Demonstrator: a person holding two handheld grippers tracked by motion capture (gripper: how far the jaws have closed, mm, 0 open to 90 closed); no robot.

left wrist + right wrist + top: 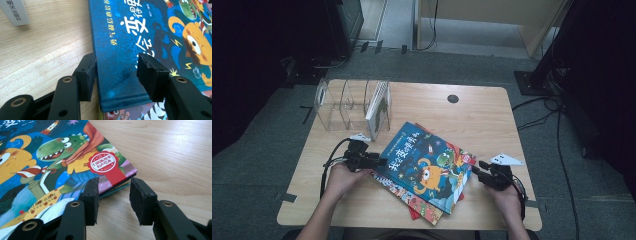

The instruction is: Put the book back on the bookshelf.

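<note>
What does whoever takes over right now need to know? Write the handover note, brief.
Left gripper: jaws open, straddling the blue book at its spine-side corner, not clamped.
Right gripper: jaws open at the opposite corner, by the red seal, not clamped.
The blue book lies flat on top of the other books at the front of the table.
Done: one book stands in the clear rack, back left.
Left, probably: grip the blue book, lift it, stand it in the rack, then the rest.
</note>
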